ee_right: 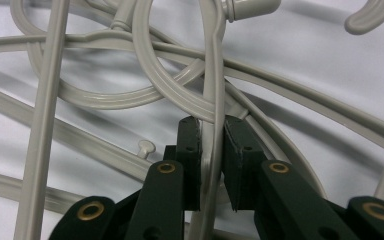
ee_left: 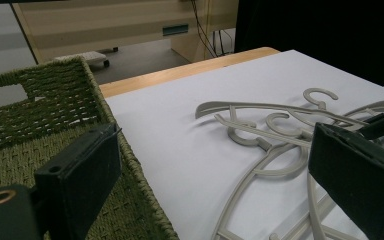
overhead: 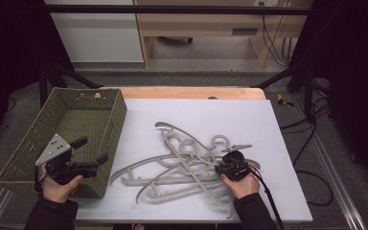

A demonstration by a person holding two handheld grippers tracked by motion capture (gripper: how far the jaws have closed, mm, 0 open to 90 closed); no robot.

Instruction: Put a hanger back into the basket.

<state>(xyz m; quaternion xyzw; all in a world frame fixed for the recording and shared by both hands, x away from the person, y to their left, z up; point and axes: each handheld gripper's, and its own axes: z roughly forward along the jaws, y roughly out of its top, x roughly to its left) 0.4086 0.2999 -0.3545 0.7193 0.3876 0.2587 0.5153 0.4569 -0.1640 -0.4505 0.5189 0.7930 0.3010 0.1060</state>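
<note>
- right gripper [overhead: 226, 165] sitting at the near right of the white mat [overhead: 278, 143], jaws clamped tight on one thin bar of a grey plastic hanger [ee_right: 211, 100]; no daylight between pads [ee_right: 190, 145] and bar in the right gripper view
- gripped bar running straight away from the jaws, long axis in line with them, passing under a curved loop and ending at a hook neck at the top of that view
- left gripper [overhead: 88, 155] hovering over the near right corner of the woven basket [overhead: 28, 143], jaws standing wide with nothing between them, pointing right toward the pile
- in the left gripper view one jaw hanging over the basket wall [ee_left: 95, 100], the other over the mat next to the hangers
- hanger pile [overhead: 187, 163] lying flat mid-mat, several hangers tangled and crossing; long axes running mostly left-right, slightly diagonal; hooks [overhead: 219, 140] curling toward the far side
- pile lying just right of the basket, apart from it
- basket sitting at the left edge, overhanging the mat, olive green, handle cut-out in the far wall
- wooden table edge [overhead: 191, 92] showing beyond the mat
</note>
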